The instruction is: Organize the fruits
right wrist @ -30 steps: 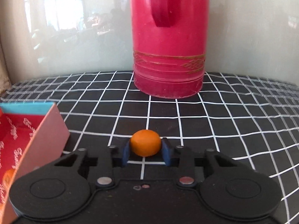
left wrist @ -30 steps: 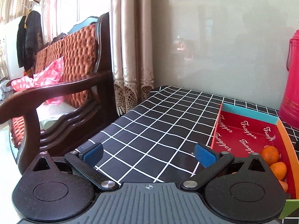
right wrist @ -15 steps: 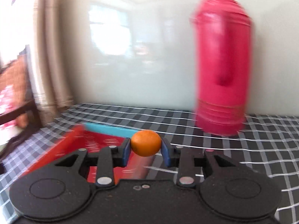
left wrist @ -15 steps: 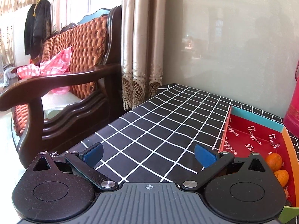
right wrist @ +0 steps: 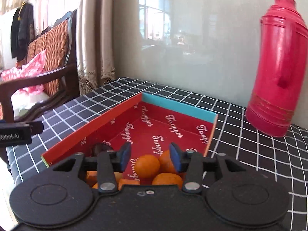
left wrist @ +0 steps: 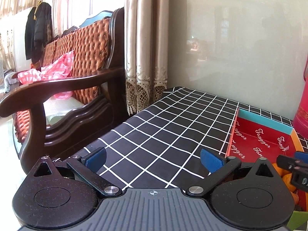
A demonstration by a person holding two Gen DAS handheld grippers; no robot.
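Right gripper above the near end of the red box, jaws parted with clear gaps to either side of an orange lying between and just below the fingertips; nothing gripped. Other oranges heaped beside and beneath it inside the box, none seen on the checked tablecloth. Left gripper spread wide and empty over bare cloth, box rim just beyond its right finger. Red thermos well off to the right of the fingers. Judged as the release step: best finished by lifting straight up, jaws kept apart, so as not to nudge the pile or catch the thin box wall.
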